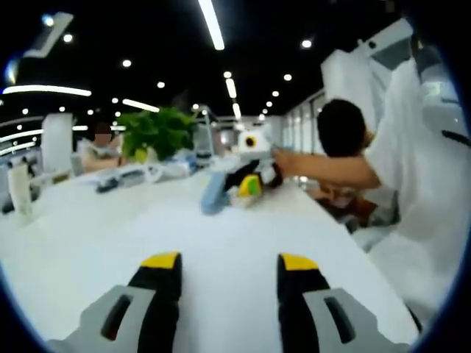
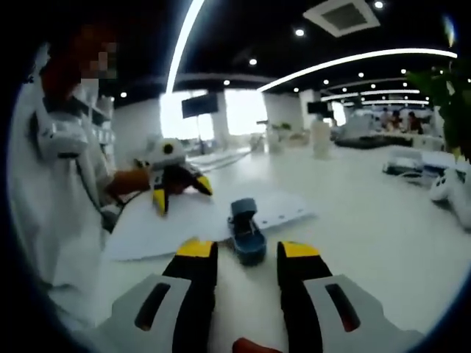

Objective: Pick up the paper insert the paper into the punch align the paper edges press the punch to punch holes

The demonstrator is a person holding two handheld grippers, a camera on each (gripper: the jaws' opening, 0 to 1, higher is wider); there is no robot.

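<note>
On the counter, paper lies under the punch, apparently inserted; pressing remains. Your right gripper and left gripper are both spread, empty.

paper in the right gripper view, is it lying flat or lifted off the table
Lying flat. The paper is spread on the white table, with the blue hole punch at its near edge. Whether that edge sits inside the punch, I cannot tell.
</note>
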